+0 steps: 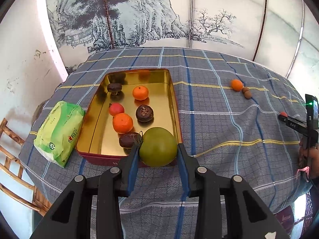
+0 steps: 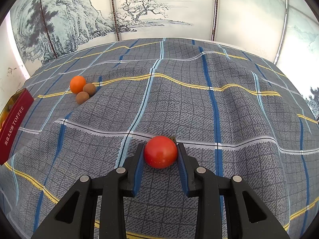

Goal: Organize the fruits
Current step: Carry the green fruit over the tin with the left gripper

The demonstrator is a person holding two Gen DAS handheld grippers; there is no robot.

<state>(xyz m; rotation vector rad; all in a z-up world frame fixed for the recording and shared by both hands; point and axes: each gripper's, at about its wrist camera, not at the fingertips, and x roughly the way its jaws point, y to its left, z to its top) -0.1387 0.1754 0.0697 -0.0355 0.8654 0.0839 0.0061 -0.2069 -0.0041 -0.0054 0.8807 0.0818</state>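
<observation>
Left wrist view: left gripper pinches a green round fruit, both pads pressed on its sides, over the near right corner of the gold-lined tin. In the tin: two tangerines, a small red fruit and dark wrinkled fruits; one dark fruit sits right against the green one at its 9 o'clock, crowding that corner. Green tissue pack just beside the tin at 9 o'clock. On the checked cloth at 2 o'clock, a loose tangerine touching two brown round fruits. Right gripper visible at 3 o'clock. Right wrist view: right gripper closed on a glossy red tomato, smooth skin, stem end facing away; whether it rests on the rumpled cloth can't be told. Tangerine-and-brown cluster at 10 o'clock, red tin wall at 9 o'clock.
</observation>
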